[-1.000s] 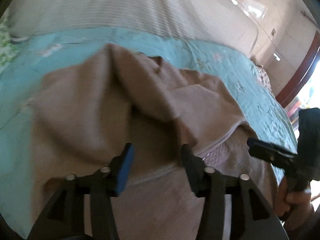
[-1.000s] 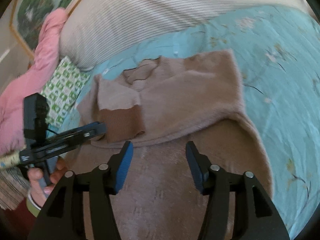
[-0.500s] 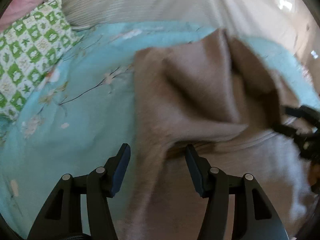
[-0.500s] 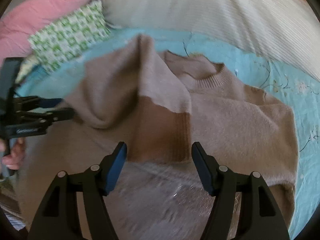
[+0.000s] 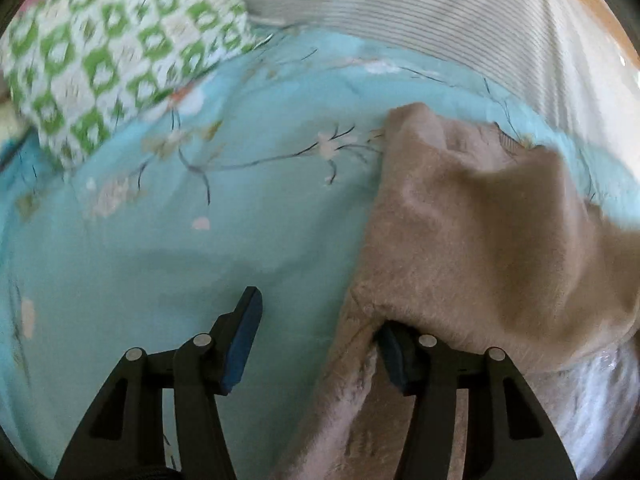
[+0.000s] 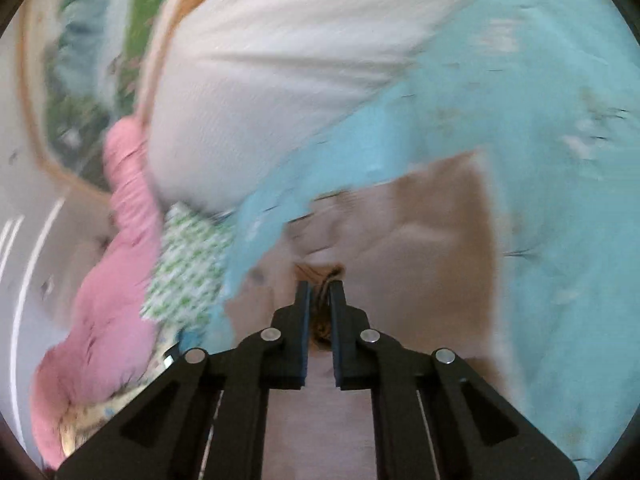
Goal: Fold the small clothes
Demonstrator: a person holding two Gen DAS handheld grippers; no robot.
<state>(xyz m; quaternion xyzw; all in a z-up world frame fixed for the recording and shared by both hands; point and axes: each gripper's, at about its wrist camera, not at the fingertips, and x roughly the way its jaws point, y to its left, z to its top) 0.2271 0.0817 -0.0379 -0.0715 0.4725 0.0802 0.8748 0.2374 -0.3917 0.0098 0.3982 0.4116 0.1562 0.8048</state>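
Note:
A beige knitted sweater [image 5: 480,248] lies on a light blue flowered bedspread [image 5: 200,240], partly folded over itself. My left gripper [image 5: 316,332] is open at the sweater's left edge; its right finger sits under a fold of the fabric and its left finger is over bare bedspread. In the blurred right wrist view, my right gripper [image 6: 319,292] is shut on a bunched piece of the sweater [image 6: 420,232].
A green-and-white patterned pillow [image 5: 100,60] lies at the left, a striped white pillow [image 5: 440,12] at the back. A pink cloth [image 6: 116,280] hangs at the left. A framed picture [image 6: 80,60] is on the wall.
My right gripper has closed on the sweater fabric and swung, blurring its view. My left gripper has shifted left, to the sweater's left edge.

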